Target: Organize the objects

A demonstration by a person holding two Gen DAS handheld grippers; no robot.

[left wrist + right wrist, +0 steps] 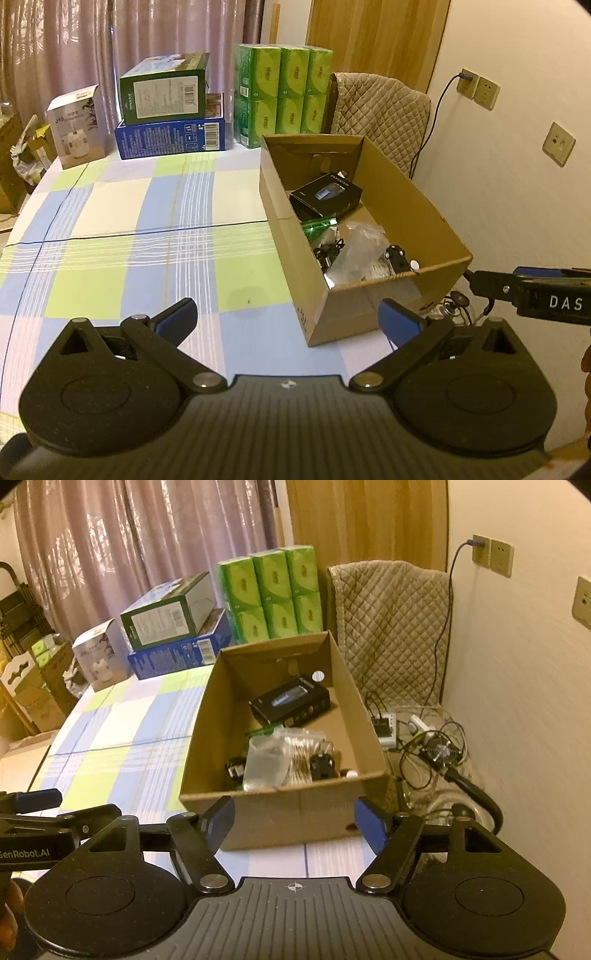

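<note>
Brown cardboard box (284, 814) sits at the table's right edge, holding a black carton (291, 701) and plastic bags (275, 760). The checked tablecloth (122, 236) lies bare to its left. Left gripper (288, 317) and right gripper (293, 821) both spread wide, empty.

Left gripper (288, 317): fingers spread wide, nothing between them, held level.
Right gripper (294, 825): fingers spread wide, nothing between them, just beside the left.
</note>
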